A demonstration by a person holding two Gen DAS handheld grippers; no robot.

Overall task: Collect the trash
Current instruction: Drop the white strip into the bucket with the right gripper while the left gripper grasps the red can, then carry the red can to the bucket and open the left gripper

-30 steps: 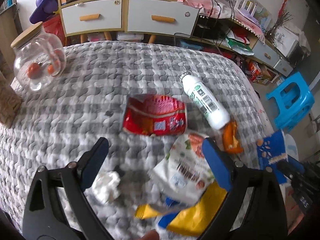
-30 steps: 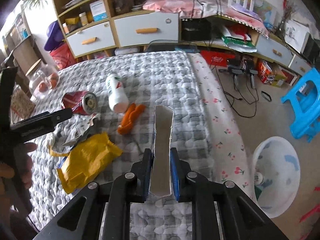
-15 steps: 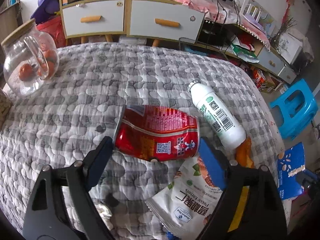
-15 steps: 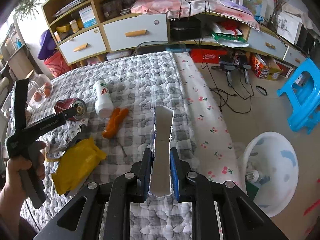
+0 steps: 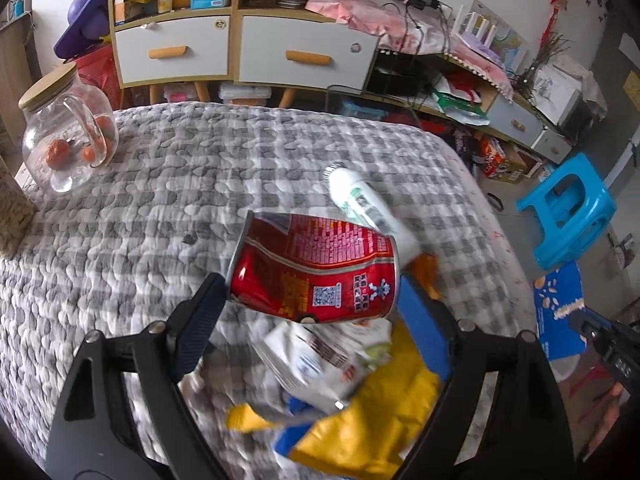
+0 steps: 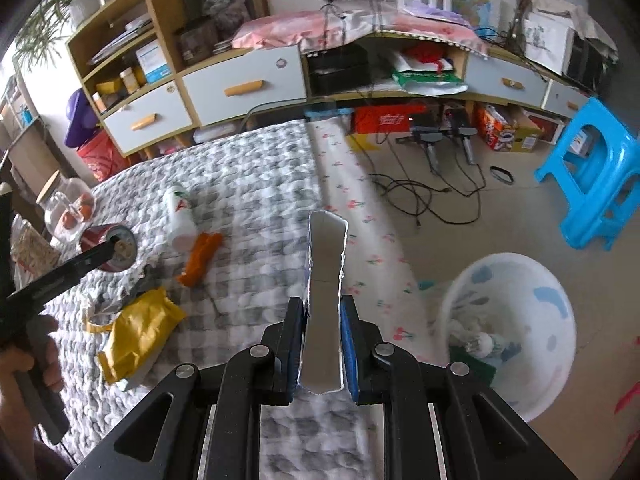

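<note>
My left gripper (image 5: 312,300) is shut on a dented red drink can (image 5: 316,270) and holds it above the grey quilted bed (image 5: 160,184). Under it lie a white snack bag (image 5: 316,360) and a yellow bag (image 5: 368,424). A white bottle (image 5: 360,204) and an orange wrapper (image 6: 200,258) lie beyond the can. My right gripper (image 6: 323,320) is shut on a flattened blue and white carton (image 6: 325,280), seen edge-on, over the bed's right edge. The white trash bin (image 6: 508,328) stands on the floor to its right.
A glass jar (image 5: 66,144) with a wooden lid stands at the bed's far left. A blue plastic stool (image 6: 592,176) and loose cables (image 6: 424,192) are on the floor. Drawers and shelves (image 5: 240,48) line the far wall.
My left gripper moved forward over the pile, closed on the red can and lifted it. My right gripper carried the carton rightward, so the bin shows nearer.
</note>
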